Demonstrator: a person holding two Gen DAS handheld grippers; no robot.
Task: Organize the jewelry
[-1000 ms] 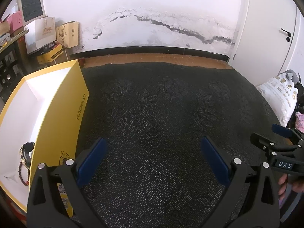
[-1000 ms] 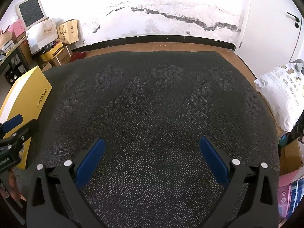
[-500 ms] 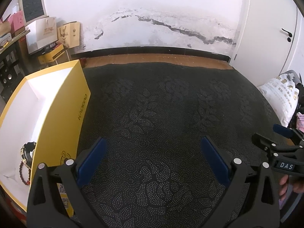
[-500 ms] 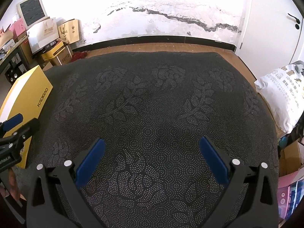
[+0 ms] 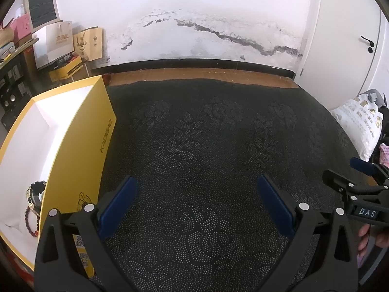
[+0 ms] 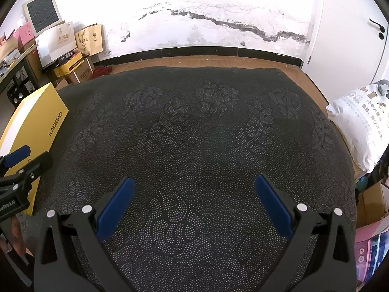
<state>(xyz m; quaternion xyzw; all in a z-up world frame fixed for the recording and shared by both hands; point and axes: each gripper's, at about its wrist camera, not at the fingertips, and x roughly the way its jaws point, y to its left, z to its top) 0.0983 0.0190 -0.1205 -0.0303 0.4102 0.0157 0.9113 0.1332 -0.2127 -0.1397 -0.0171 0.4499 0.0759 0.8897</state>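
A yellow box (image 5: 80, 146) with a white inside stands open at the left of the dark patterned cloth (image 5: 206, 146). Inside it lie a dark watch (image 5: 34, 194) and a red bead bracelet (image 5: 30, 221). My left gripper (image 5: 197, 185) is open and empty over the cloth, just right of the box. My right gripper (image 6: 194, 185) is open and empty over the cloth's middle. The box also shows in the right wrist view (image 6: 36, 131), its inside hidden. Each gripper shows at the edge of the other's view.
A white printed bag (image 6: 359, 121) lies off the cloth's right edge. Cardboard boxes and paper bags (image 6: 70, 46) are stacked at the back left by the wall. A strip of wooden floor (image 5: 194, 74) runs behind the cloth. A white door (image 5: 352, 36) is at the right.
Both grippers have drawn back and risen slightly; the scene sits a little farther away. The jaws stay open and nothing was picked up.
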